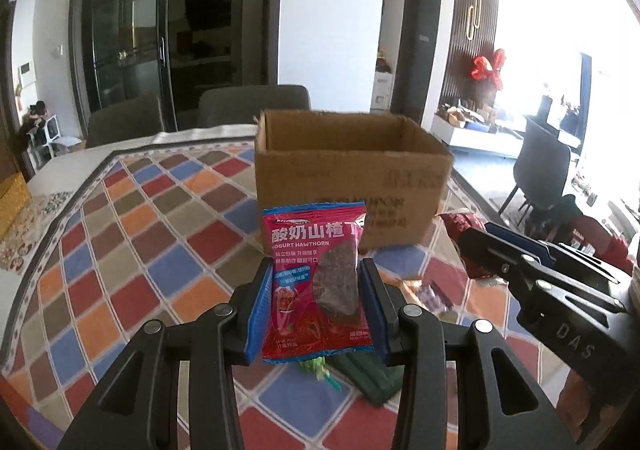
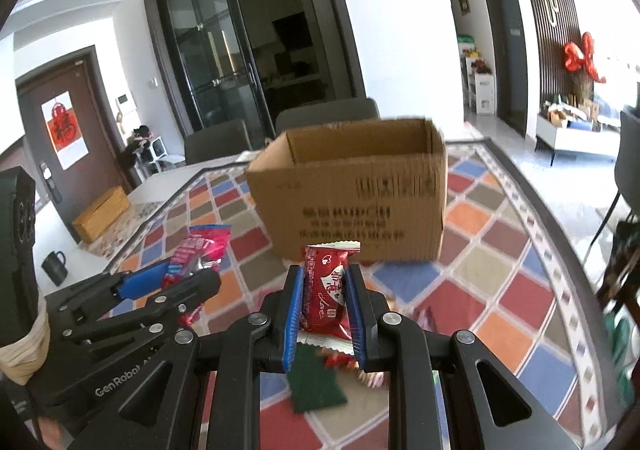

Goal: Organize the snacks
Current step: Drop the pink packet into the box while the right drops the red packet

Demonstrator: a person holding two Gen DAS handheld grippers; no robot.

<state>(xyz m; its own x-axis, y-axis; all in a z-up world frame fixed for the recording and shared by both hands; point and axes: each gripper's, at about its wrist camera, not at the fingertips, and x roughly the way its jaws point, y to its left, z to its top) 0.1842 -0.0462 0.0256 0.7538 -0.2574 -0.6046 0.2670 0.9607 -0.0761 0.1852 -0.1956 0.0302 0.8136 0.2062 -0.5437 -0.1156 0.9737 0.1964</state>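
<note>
Left wrist view: the left gripper (image 1: pixel 317 282) pinches a pink yogurt hawthorn packet (image 1: pixel 316 282) between its blue pads, holding it upright above the table. Behind the packet stands an open cardboard box (image 1: pixel 352 173) on a checked tablecloth (image 1: pixel 152 234) of red, blue, orange and grey diamonds. Under the gripper lie a dark green wrapper (image 1: pixel 374 378) and small bits of other snacks on the cloth. At the right edge the right gripper (image 1: pixel 500 246) shows from the side, with a red wrapper just beyond its tips. Two grey chairs (image 1: pixel 252 101) stand behind the table.

Right wrist view: the right gripper (image 2: pixel 322 290) has its pads pressed nearly together on a small red candy packet (image 2: pixel 325 290), which stands upright between them, clear of the table. The cardboard box (image 2: pixel 352 193) stands just beyond, its top open. On the left the left gripper (image 2: pixel 168 278) holds the pink packet (image 2: pixel 200 250), seen edge on. A green wrapper (image 2: pixel 316 382) lies on the cloth below. A black mug (image 2: pixel 54 266) stands at the far left.
</note>
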